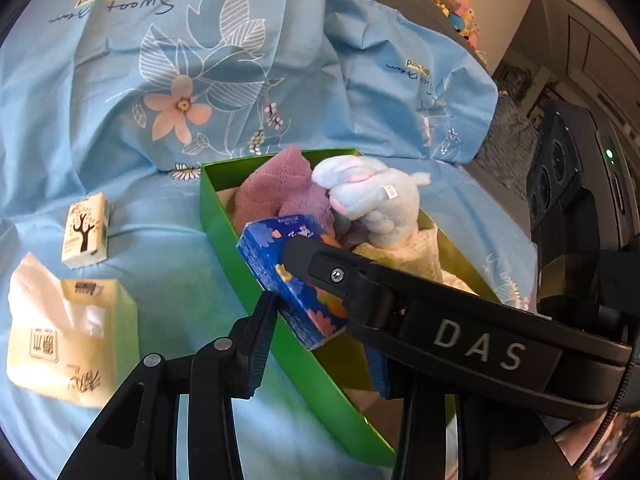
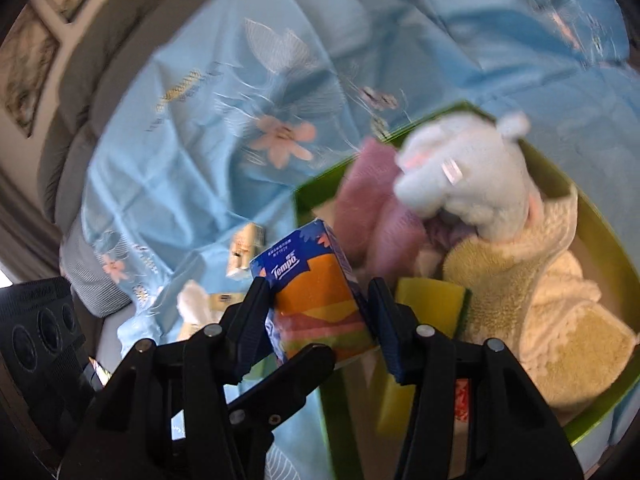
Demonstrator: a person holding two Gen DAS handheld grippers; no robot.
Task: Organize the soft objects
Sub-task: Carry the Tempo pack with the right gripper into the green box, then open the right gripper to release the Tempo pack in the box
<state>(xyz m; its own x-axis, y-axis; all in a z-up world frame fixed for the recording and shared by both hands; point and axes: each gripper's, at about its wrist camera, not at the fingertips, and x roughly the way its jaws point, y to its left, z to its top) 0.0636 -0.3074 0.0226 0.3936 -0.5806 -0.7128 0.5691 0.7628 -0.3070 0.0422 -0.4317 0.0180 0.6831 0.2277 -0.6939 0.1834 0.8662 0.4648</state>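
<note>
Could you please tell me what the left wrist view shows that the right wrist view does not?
Only the left wrist view shows the heap of colourful toys in the background. Only the right wrist view shows the yellow sponge in the green box. Both show the box, the blue plush toy and the blue tissue pack.

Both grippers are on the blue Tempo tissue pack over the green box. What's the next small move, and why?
Probably lower the tissue pack into the open gap by the yellow sponge, then release. It hangs above the green box, and plush and towels fill the far end.
</note>
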